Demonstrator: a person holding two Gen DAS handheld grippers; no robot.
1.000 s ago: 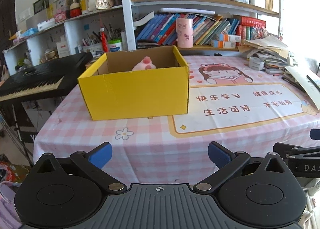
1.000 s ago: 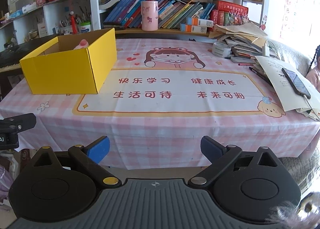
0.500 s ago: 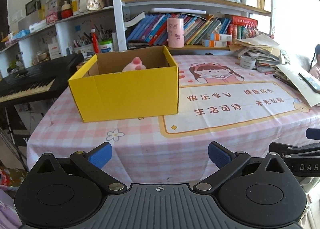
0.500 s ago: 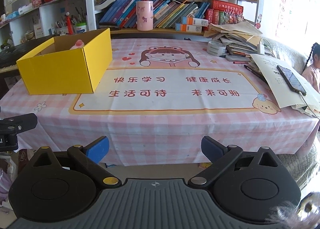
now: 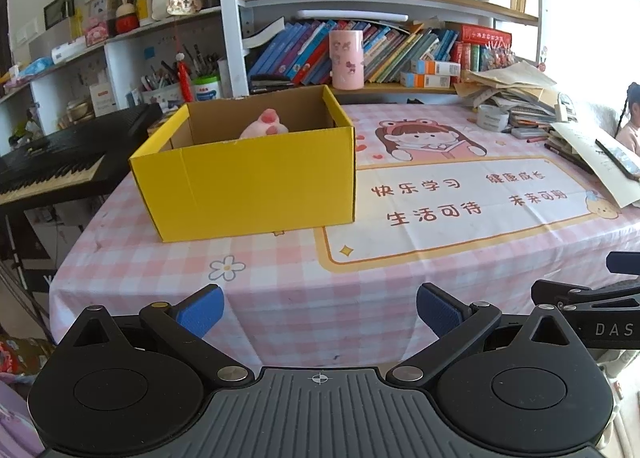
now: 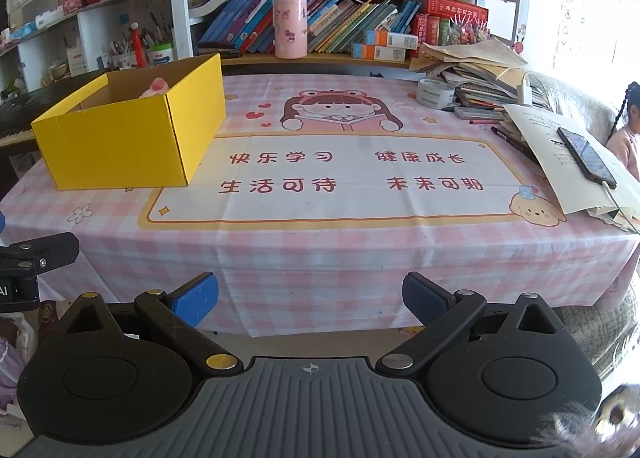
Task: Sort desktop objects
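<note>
I'm holding both grippers off the near table edge, left gripper (image 5: 318,310) and right gripper (image 6: 310,300) both released, grasping nothing. Pink checkered tablecloth (image 6: 320,250) is covering the table. Yellow box (image 5: 248,177) is sitting at 11 o'clock, a pink toy (image 5: 266,123) poking up inside. Bookshelves (image 6: 340,21) are filling 12 o'clock, paper piles (image 6: 472,69) at 2.

Both grippers farther back from the table (image 6: 320,250); jaws unchanged
</note>
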